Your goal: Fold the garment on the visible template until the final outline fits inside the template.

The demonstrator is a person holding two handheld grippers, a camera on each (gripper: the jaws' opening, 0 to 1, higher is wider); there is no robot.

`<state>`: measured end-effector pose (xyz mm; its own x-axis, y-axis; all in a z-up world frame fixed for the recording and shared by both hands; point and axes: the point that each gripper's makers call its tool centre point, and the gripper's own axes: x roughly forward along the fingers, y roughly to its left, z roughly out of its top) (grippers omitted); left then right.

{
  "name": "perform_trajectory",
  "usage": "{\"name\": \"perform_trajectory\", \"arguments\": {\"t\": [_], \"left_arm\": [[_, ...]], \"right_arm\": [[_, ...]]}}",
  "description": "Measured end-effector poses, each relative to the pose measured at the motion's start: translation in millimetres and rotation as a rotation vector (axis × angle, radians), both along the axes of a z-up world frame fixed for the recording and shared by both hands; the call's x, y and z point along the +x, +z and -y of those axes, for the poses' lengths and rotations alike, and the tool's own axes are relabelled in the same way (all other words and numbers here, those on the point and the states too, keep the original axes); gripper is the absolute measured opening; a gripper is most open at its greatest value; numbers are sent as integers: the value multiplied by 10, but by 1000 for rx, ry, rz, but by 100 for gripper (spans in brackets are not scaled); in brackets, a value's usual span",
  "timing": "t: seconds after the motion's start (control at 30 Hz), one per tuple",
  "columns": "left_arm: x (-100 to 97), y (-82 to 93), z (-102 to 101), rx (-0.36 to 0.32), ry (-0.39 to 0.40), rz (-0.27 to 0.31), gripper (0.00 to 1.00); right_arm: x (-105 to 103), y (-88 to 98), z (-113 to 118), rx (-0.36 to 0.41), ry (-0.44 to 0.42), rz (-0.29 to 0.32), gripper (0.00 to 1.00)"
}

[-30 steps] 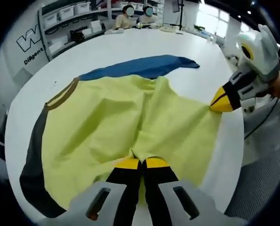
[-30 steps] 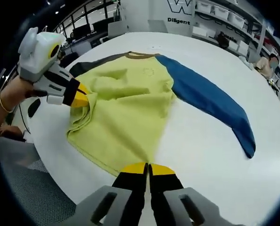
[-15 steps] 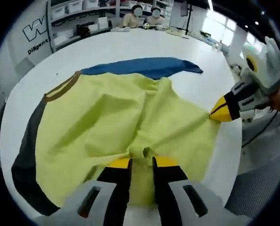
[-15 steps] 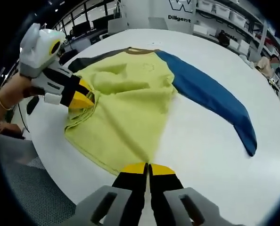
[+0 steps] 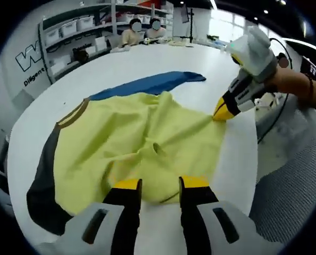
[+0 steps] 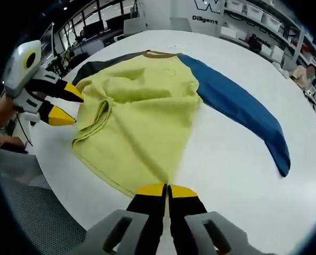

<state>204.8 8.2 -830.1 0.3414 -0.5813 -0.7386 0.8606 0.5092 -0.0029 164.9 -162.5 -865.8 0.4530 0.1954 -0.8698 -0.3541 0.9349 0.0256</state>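
Yellow long-sleeve shirt [image 6: 142, 114] lies on white table [image 6: 227, 170], blue sleeve [image 6: 238, 111] spread out. Right gripper [image 6: 166, 189] jaws pressed together, pinching hem corner, likely anchoring for fold. Left gripper [image 5: 160, 183] jaws spread, just off hem.

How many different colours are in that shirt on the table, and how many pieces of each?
Yellow body: 1
Blue sleeve: 1
Dark grey sleeve: 1
Brown collar: 1
Total: 4 colour parts on the one shirt, lying on the white table.
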Motion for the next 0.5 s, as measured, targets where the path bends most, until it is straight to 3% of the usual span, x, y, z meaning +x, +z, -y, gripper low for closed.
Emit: {"name": "perform_trajectory", "arguments": {"t": [0.13,0.27,0.5], "left_arm": [[-86,-25,75,-23,-30,12,28],[-136,-150,55,34,-52,13,29],[-144,-251,26,34,-33,-7,26]], "right_arm": [[-7,-8,5,-3,1,-5,0],[-11,-8,6,-1,-2,-5,0],[-22,-24,18,7,-9,-12,0]]}}
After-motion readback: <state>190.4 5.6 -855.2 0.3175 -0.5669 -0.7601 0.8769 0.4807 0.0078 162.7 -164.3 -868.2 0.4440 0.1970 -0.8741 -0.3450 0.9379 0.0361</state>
